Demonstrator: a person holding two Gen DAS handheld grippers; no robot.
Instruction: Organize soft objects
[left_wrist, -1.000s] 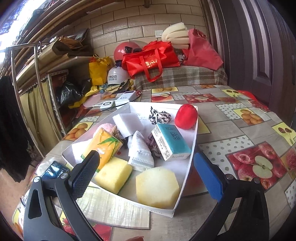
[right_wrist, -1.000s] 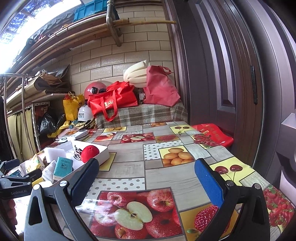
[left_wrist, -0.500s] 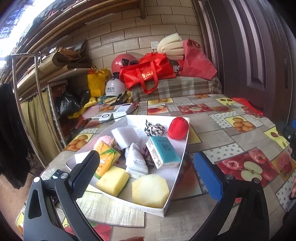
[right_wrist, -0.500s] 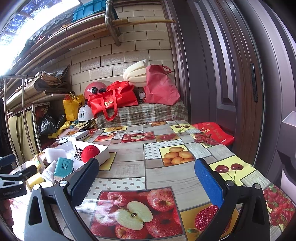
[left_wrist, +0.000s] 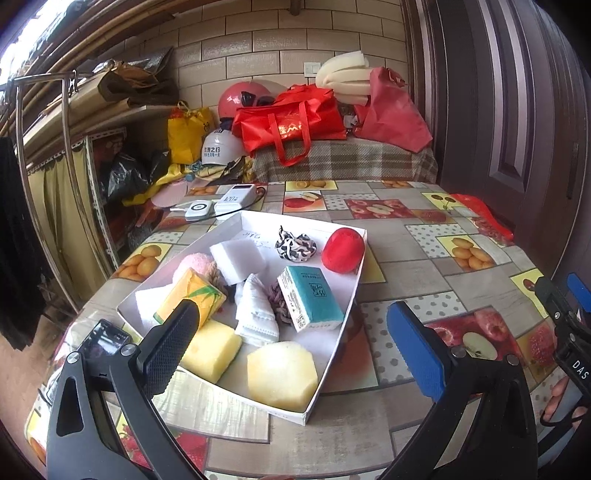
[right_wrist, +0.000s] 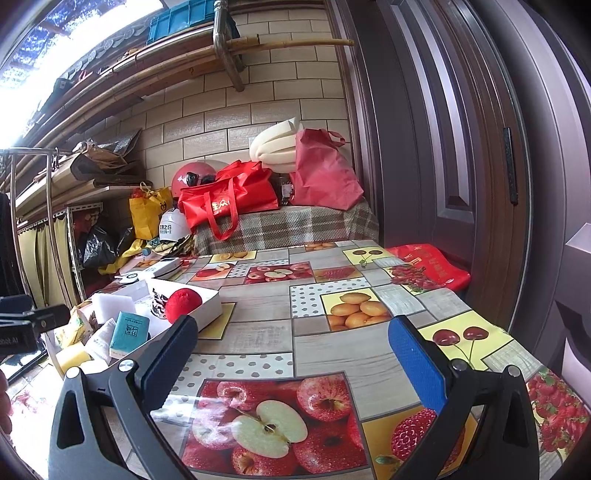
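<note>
A white tray (left_wrist: 352, 295) on the fruit-print table holds several soft objects: a red ball (left_wrist: 342, 249), a teal tissue pack (left_wrist: 309, 302), a yellow sponge (left_wrist: 210, 350), a pale yellow hexagonal sponge (left_wrist: 282, 374), a white sponge (left_wrist: 238, 258), a folded white mask (left_wrist: 256, 312), a black-and-white scrunchie (left_wrist: 295, 246) and an orange tissue pack (left_wrist: 192, 301). My left gripper (left_wrist: 291, 347) is open and empty, just in front of the tray. My right gripper (right_wrist: 295, 354) is open and empty over the table, right of the tray (right_wrist: 212, 308).
A phone (left_wrist: 101, 341) lies left of the tray. A power bank (left_wrist: 236, 197) and a white device (left_wrist: 197, 209) lie behind it. Red bags (left_wrist: 291, 123) and helmets (left_wrist: 223, 149) sit at the back. A red bag (right_wrist: 432, 266) lies at the table's right edge by the door.
My left gripper has drawn back from the tray, so the tray looks smaller and farther. The right gripper now shows at the right edge of the left wrist view. The right gripper has barely moved.
</note>
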